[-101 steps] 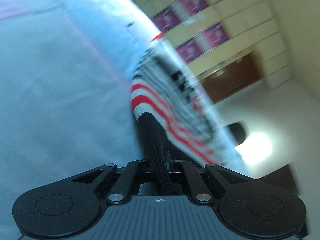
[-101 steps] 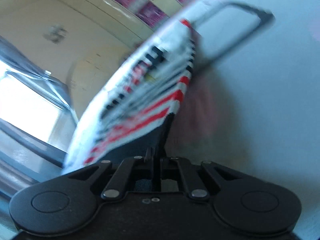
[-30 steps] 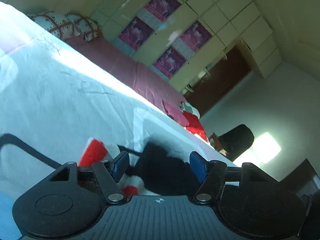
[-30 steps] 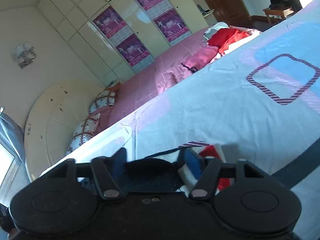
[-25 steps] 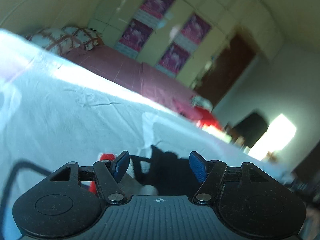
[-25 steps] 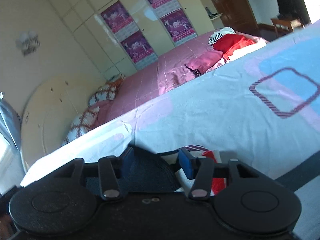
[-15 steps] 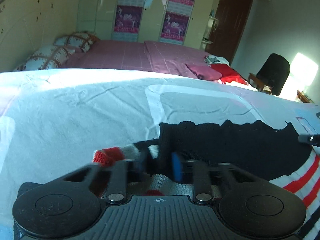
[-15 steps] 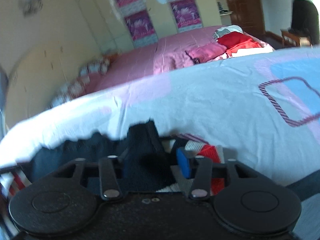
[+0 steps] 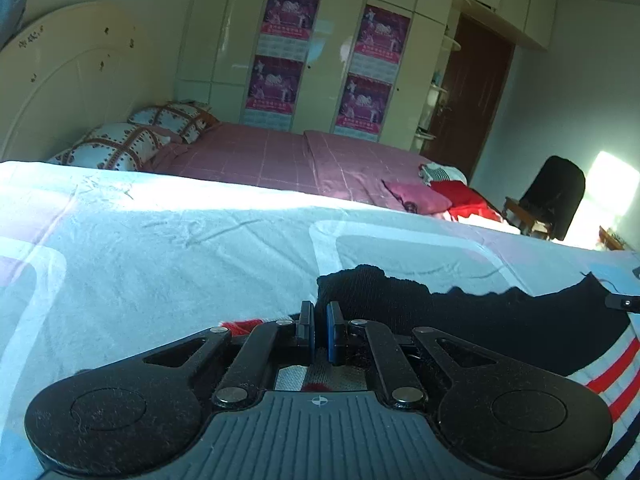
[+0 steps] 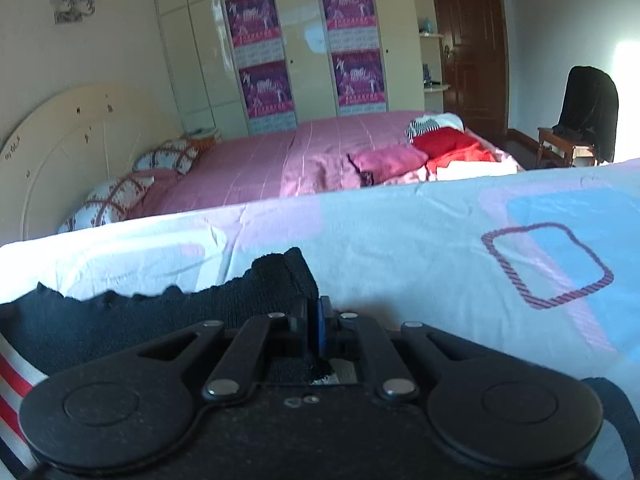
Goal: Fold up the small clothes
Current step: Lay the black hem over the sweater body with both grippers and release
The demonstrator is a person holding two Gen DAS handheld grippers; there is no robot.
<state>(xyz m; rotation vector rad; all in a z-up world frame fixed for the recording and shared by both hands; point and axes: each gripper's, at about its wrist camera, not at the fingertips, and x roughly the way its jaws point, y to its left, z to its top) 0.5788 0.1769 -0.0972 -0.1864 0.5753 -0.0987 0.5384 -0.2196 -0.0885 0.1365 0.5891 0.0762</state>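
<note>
Two grippers: left gripper [image 9: 319, 330] and right gripper [image 10: 314, 326], open a second ago, are now pinching the sweater [image 9: 480, 324].
Sweater: lying on the near bedsheet [image 9: 160, 248].
Meaning: folding is starting.

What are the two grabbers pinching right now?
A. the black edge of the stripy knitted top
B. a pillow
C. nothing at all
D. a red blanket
A: the left gripper and the right gripper each have their fingers closed on the black band of the striped knitted garment, one at each end, as it lies on the light bedsheet.
</note>
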